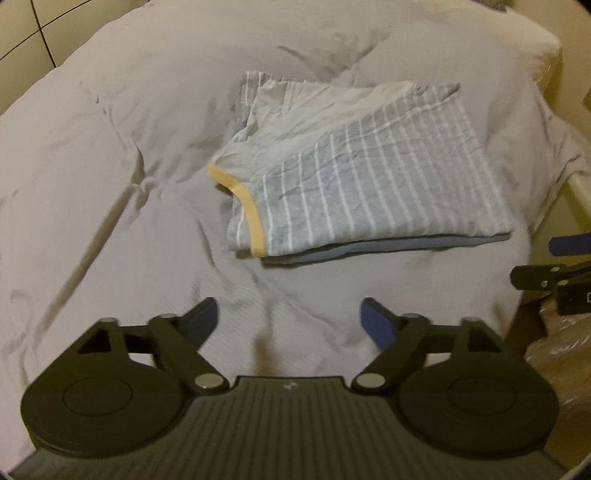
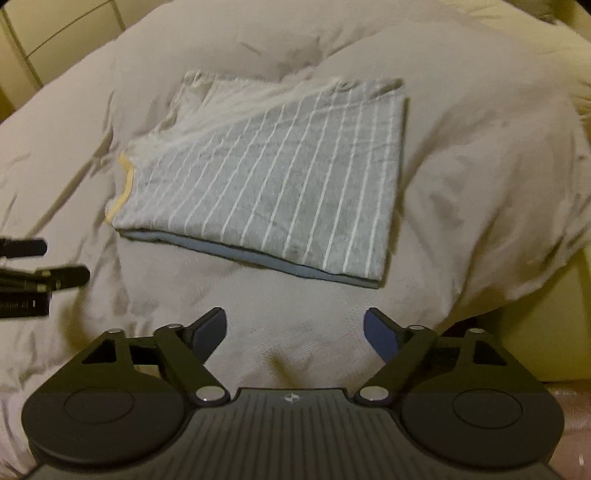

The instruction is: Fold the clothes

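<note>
Grey duvet, one folded striped shirt, two spread tools

I see a rumpled pale duvet filling most of the frame, cream panelled wall upper left, brown box lower right.

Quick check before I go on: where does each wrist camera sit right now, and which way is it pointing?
Left wrist: sits on the left hand-held gripper, looks forward and down over the bed at the folded striped shirt; its own open fingers show, with the other gripper's tips at the right edge.
Right wrist: sits on the right hand-held gripper, same heading, shirt ahead; own open fingers show, with the left gripper's tips at the left edge.
Shared: the shirt, its yellow collar and the bed.
</note>
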Demonstrator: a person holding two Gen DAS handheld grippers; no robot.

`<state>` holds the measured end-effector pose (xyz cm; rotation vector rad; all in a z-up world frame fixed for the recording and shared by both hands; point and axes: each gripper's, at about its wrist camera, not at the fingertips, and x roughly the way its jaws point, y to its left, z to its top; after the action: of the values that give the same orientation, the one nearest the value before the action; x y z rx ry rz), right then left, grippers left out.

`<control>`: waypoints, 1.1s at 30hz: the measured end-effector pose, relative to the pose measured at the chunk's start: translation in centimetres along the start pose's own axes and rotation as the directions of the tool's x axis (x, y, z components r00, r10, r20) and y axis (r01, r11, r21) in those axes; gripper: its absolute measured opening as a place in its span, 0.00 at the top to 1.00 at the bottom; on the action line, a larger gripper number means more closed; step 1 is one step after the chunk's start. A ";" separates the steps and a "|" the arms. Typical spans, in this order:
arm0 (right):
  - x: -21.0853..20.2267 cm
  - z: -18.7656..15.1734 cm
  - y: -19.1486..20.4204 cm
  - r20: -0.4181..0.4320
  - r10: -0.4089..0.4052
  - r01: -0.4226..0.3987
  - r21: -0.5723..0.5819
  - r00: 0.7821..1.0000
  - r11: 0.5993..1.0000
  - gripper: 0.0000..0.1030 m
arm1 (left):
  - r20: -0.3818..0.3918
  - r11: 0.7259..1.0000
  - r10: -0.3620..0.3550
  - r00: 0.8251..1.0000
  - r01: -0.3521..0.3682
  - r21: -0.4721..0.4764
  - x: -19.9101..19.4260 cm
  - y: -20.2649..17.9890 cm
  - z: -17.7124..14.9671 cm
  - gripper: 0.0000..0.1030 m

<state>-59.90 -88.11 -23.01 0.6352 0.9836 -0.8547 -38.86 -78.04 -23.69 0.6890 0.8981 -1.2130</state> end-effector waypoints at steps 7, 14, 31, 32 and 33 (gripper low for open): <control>-5.1 -1.8 1.6 0.064 -0.042 0.037 0.074 0.997 0.997 0.14 | 0.059 0.997 -0.071 0.996 0.074 -0.039 -4.2 0.3 -0.8 0.02; -10.7 -4.5 4.8 0.101 -0.057 0.045 0.123 0.993 0.991 0.14 | 0.079 0.997 -0.070 0.994 0.068 0.032 -10.2 0.2 -2.9 0.02; -18.8 -8.4 9.3 0.170 -0.075 0.046 0.170 0.983 0.984 0.14 | 0.205 0.996 -0.050 0.978 0.064 -0.061 -20.0 3.1 -5.9 0.02; -19.0 -8.6 9.3 0.173 -0.076 0.045 0.173 0.982 0.984 0.14 | 0.204 0.996 -0.056 0.977 0.069 -0.058 -20.1 3.1 -5.9 0.02; -19.1 -8.8 9.4 0.175 -0.076 0.045 0.177 0.982 0.983 0.14 | 0.203 0.996 -0.061 0.977 0.074 -0.056 -20.3 3.1 -6.0 0.02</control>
<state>-61.43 -70.06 -8.74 0.6641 0.7725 -1.0413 -39.08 -62.47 -9.07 0.4788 0.7925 -1.2845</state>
